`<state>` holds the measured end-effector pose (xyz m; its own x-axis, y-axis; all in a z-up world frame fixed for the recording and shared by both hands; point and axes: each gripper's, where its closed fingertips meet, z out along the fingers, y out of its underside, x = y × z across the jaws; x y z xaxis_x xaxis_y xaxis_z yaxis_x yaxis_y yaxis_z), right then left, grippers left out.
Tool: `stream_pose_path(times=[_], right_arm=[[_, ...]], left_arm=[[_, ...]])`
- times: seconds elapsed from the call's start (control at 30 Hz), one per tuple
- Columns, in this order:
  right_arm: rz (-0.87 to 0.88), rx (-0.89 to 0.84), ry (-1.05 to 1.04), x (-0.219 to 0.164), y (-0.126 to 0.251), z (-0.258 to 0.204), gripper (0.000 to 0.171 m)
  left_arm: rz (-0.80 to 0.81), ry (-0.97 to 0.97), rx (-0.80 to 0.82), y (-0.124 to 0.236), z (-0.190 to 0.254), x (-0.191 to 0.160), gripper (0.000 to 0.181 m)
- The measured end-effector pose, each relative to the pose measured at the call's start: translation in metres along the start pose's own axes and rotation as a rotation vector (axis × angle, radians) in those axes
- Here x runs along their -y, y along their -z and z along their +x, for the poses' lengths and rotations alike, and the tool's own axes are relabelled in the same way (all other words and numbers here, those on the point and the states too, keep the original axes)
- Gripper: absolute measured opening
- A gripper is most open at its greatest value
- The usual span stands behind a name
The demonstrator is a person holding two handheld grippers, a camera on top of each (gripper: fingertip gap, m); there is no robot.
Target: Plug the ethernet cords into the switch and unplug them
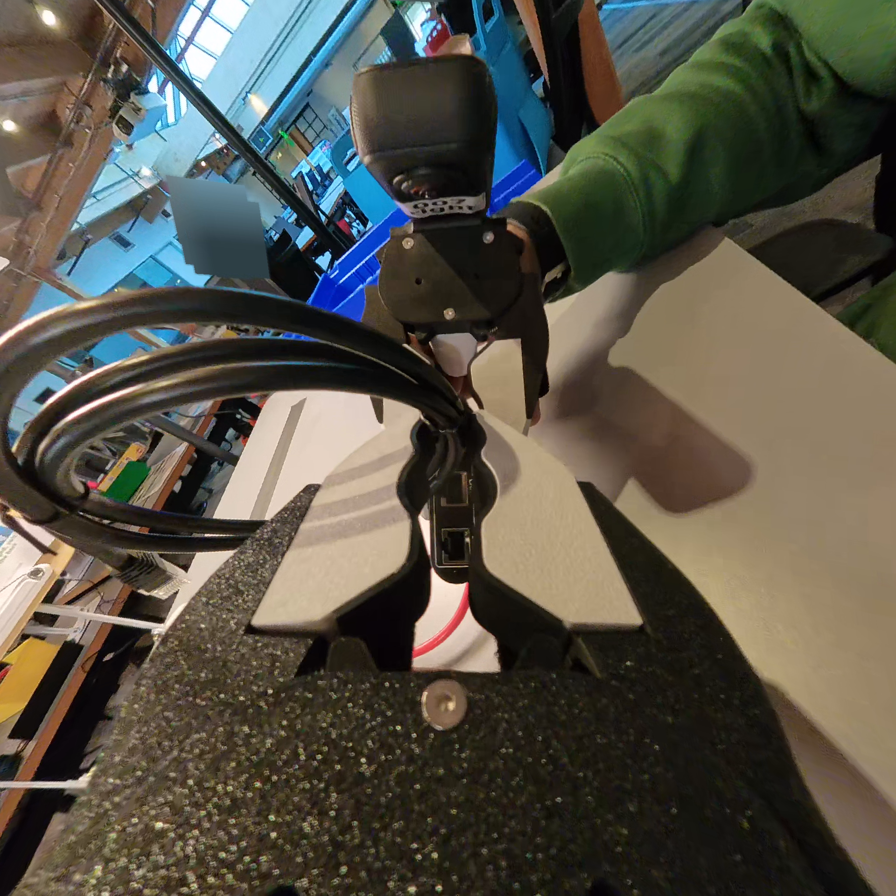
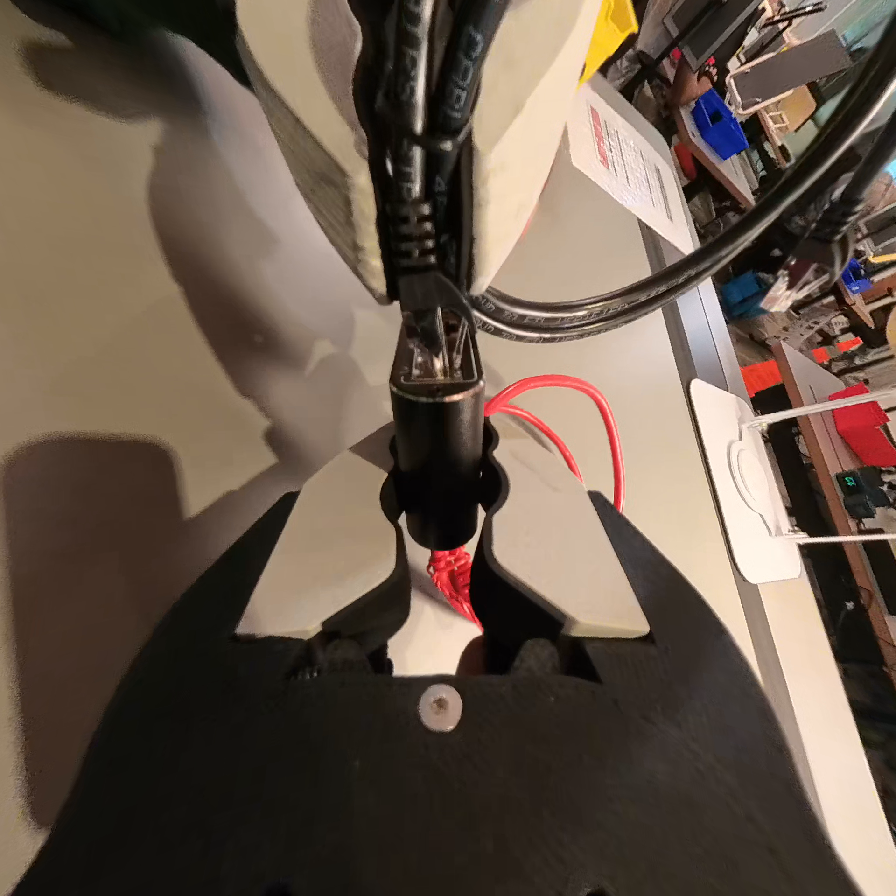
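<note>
Black ethernet cords (image 1: 145,368) looped at far left, one loose plug (image 1: 150,577) dangling. Bundle pinched tight in the closed left gripper (image 1: 448,439), one plug entering a port. Black switch (image 2: 436,417) clamped mid-body by the closed right gripper (image 2: 441,453), over the white table (image 2: 97,291). Red wire (image 2: 608,426) curling out at right.

A white table (image 2: 145,339) carries the work. On it, near the red cord (image 2: 608,436), lie 1 printed white sheet (image 2: 630,179) and, beyond the cord toward the edge, 1 white plate-like mount (image 2: 727,485).
</note>
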<state>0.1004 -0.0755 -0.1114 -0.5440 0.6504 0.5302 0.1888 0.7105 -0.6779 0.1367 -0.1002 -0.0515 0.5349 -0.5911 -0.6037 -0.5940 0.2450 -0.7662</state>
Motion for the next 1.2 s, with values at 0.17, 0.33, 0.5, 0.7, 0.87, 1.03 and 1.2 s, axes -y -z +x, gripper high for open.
stream_pose_path(times=[0.17,0.33,0.5,0.7,0.87,1.03,1.2], right_arm=[[-0.071,-0.016,0.029,-0.008,-0.003,0.000,0.026],[-0.103,-0.027,0.045,-0.010,-0.003,0.001,0.027],[-0.134,-0.015,0.072,-0.014,-0.006,-0.003,0.027],[-0.155,-0.009,0.119,-0.014,-0.010,-0.008,0.027],[-0.028,-0.014,0.049,0.002,-0.004,0.000,0.027],[-0.021,-0.086,0.027,-0.015,0.005,0.020,0.027],[-0.004,-0.112,0.002,-0.022,0.009,0.030,0.027]], left_arm=[[-0.061,-0.033,-0.011,-0.004,0.003,-0.004,0.015],[-0.097,-0.044,-0.014,-0.004,0.004,-0.008,0.014],[-0.133,-0.057,-0.042,-0.007,0.010,-0.010,0.013],[-0.155,-0.023,-0.084,-0.010,0.016,-0.011,0.013],[-0.038,0.046,-0.024,-0.002,-0.001,-0.001,0.017],[-0.093,-0.029,0.064,0.014,-0.017,-0.014,0.043],[-0.174,0.006,0.132,0.026,-0.034,-0.038,0.043]])
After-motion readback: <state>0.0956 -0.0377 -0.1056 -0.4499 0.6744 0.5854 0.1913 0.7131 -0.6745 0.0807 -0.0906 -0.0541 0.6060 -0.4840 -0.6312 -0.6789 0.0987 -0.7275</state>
